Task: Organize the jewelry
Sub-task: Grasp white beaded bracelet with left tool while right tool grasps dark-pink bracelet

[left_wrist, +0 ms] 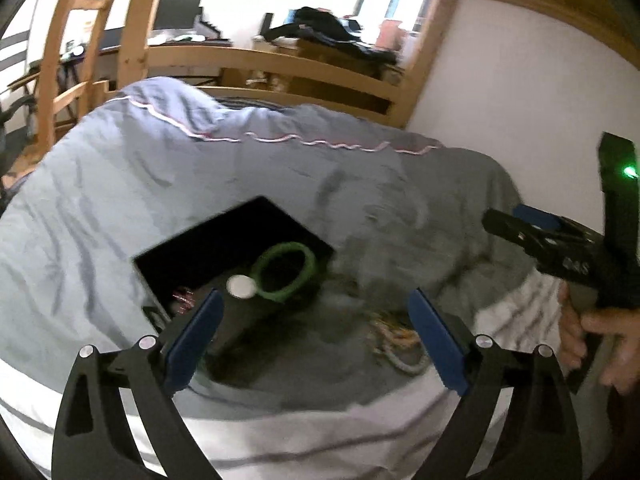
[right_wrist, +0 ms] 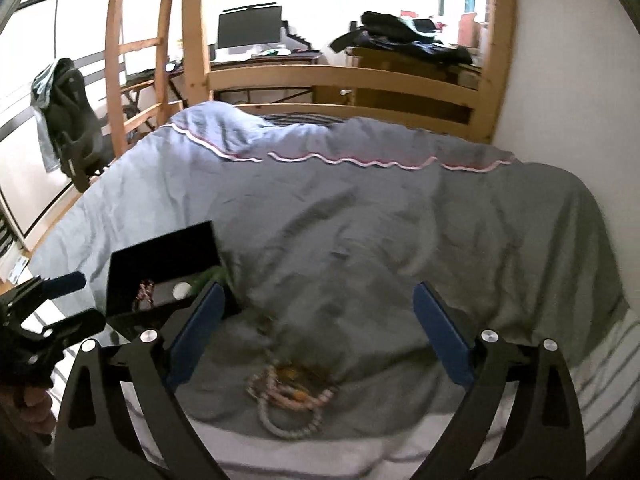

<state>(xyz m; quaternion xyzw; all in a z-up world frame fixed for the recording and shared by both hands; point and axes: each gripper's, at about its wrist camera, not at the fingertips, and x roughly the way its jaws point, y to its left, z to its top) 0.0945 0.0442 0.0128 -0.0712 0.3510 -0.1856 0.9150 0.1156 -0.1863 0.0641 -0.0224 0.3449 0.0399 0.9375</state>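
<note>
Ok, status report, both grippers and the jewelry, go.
Left gripper open, empty. Right gripper open, empty. Black box open, green bangle inside. Bead bracelets loose on the blanket. Nothing in the way.

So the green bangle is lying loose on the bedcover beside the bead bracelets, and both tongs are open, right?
Not quite. The green bangle lies inside the open black box, as the left wrist view shows. The bead bracelets do lie loose on the bedcover, and the left tongs and right tongs are open.
</note>
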